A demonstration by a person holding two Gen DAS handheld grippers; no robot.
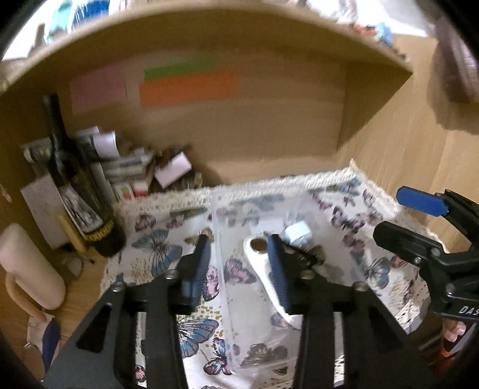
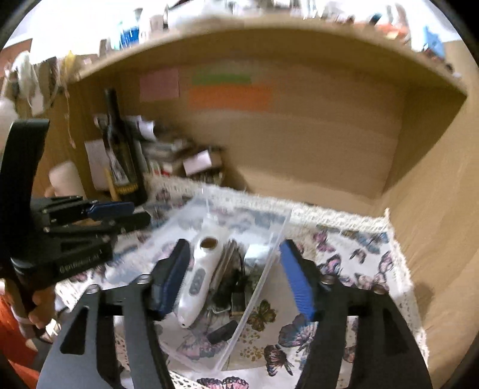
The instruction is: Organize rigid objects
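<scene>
Butterfly cloth [image 1: 155,248] covers the wooden desk [image 1: 269,167]; shelf [image 1: 209,27] overhead.

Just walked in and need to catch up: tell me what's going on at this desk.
A person holds a gripper in each hand over a clear plastic box that sits on a butterfly-print cloth inside a wooden desk nook. The box already holds a white handheld device and several small dark items. The left gripper and the right gripper both hover above the box with jaws open, gripping nothing. A dark bottle and stacked clutter stand at the back left.
</scene>
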